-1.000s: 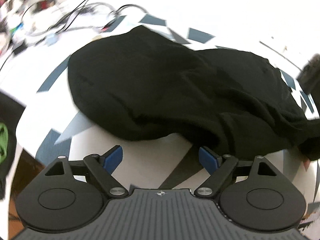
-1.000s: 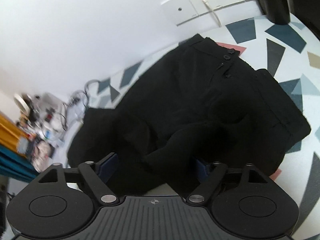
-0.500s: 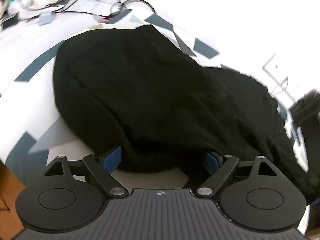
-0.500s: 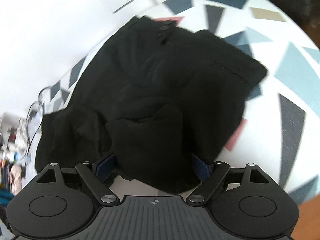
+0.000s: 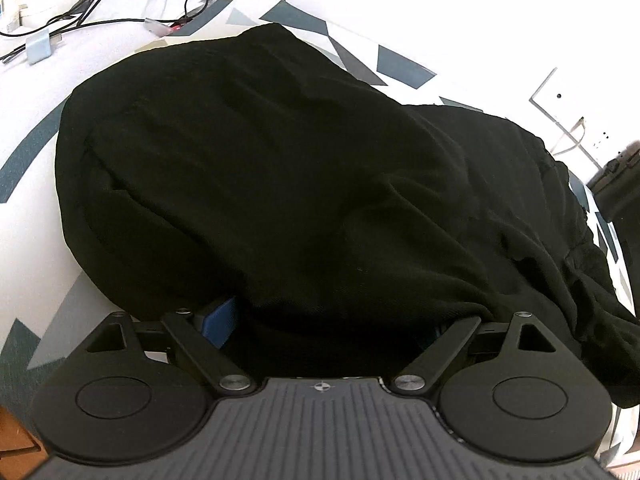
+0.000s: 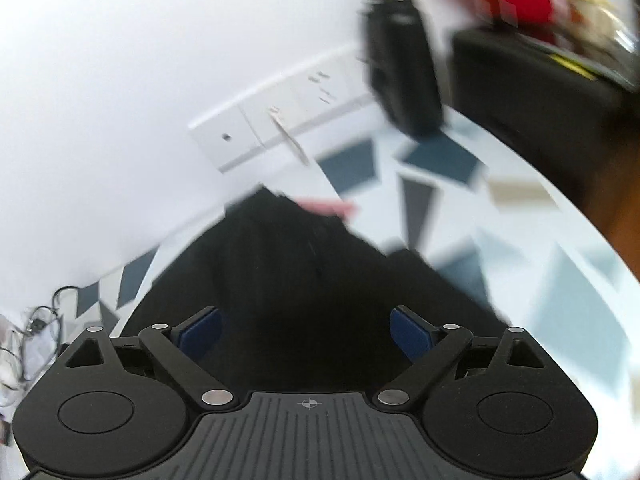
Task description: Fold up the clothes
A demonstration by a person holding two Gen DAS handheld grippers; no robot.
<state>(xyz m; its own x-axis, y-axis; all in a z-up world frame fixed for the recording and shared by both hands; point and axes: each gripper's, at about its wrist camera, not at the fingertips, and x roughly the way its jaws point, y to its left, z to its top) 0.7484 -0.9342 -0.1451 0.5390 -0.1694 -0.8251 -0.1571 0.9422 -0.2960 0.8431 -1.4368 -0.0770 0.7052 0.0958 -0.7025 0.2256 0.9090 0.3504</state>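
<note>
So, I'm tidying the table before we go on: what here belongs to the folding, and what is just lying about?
For the folding:
black garment
left tool
right tool

Just lying about:
cables
wall sockets
black box

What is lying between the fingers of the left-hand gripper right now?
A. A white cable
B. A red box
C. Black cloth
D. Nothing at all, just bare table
C: in the left wrist view the black garment spreads over the patterned table and its near edge drapes between the blue fingers of the left gripper, whose jaws stand wide apart.
</note>
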